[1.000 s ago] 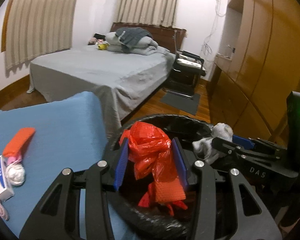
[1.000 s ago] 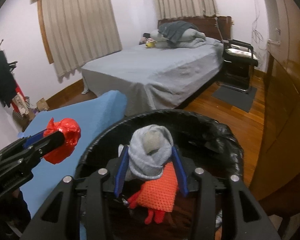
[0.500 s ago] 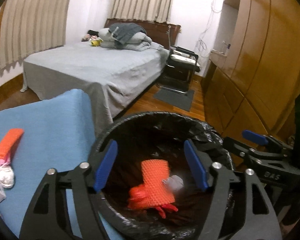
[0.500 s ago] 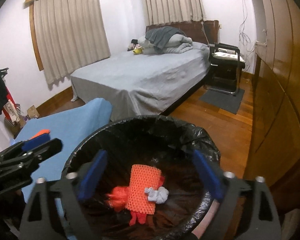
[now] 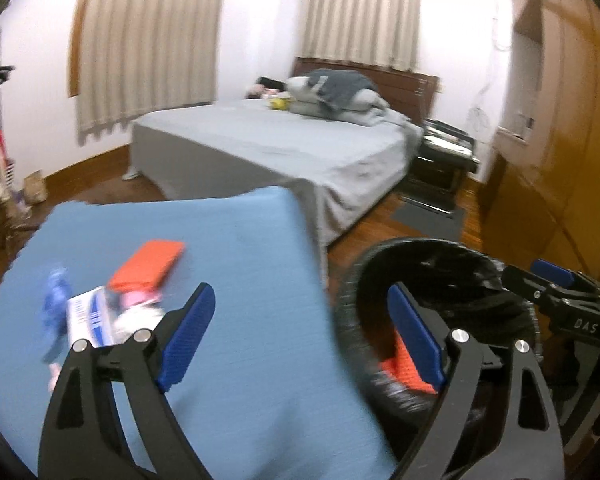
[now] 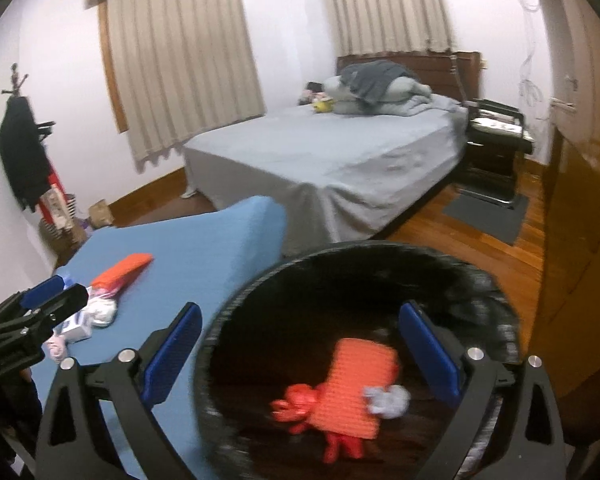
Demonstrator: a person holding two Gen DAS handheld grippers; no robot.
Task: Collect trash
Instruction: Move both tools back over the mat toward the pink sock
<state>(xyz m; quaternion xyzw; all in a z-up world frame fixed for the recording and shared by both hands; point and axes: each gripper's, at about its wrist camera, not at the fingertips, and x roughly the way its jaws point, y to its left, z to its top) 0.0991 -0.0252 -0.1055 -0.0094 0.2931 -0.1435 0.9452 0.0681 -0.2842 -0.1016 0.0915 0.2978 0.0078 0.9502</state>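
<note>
Standing beside the black-lined bin (image 6: 364,280), I saw the right gripper (image 6: 300,356) poised over its mouth with its jaws spread wide and nothing between them. Down inside the bin lay an orange mesh piece (image 6: 356,388), a crumpled red bag (image 6: 300,404) touching its left edge and a small grey wad (image 6: 388,398) touching its right.

The left gripper (image 5: 300,336) hung over the near edge of the blue-covered table (image 5: 236,248), just left of the bin, its jaws opening and empty. Further left of the bin, on that blue cloth, sat the remaining trash in a blurred cluster: an orange sleeve (image 5: 148,266), a small white box (image 5: 90,316) and a white wad (image 6: 100,310) beside it. A grey bed (image 6: 324,160) stood beyond the bin.
</note>
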